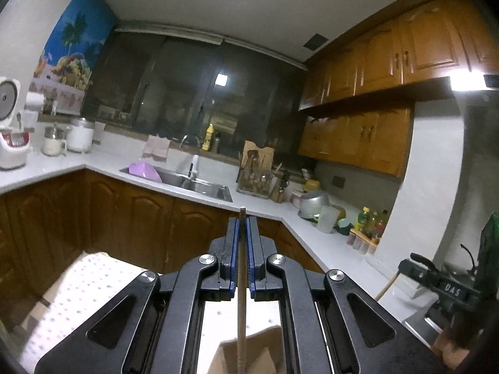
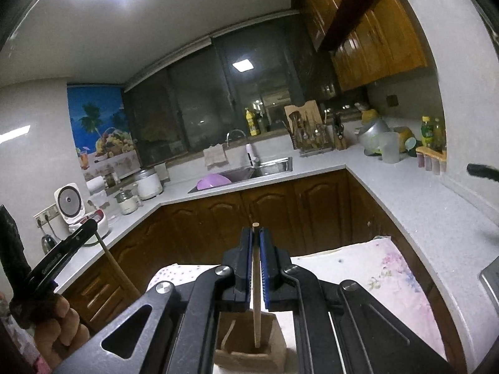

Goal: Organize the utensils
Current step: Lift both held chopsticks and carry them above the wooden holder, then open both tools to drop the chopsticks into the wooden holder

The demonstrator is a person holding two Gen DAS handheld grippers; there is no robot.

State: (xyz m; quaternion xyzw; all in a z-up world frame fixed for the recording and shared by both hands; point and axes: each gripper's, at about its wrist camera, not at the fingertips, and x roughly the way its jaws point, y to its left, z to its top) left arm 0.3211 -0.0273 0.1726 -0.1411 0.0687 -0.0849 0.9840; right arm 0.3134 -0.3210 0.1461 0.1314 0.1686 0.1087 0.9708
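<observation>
While each gripper, left (image 1: 242, 243) and right (image 2: 255, 258), clamps one chopstick (image 2: 256, 296), the square wooden holder (image 2: 249, 355) at six o'clock awaits both.

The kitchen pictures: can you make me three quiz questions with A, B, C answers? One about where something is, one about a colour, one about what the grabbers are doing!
1. Where is the round purple plastic bowl?
A. In the steel sink
B. On the floor
C. In a wall cupboard

2. What colour is the tall squeeze bottle by the dark window?
A. Red
B. Yellow
C. Blue

3. What is the right gripper doing?
A. Standing wide open
B. Pinching a spoon
C. Shut on a thin wooden chopstick

Answers: 1 A, the bowl lies in the sink basin. 2 B, the bottle is plainly yellow. 3 C, the blue pads press the stick, whose lower end sits in the square wooden holder.
</observation>
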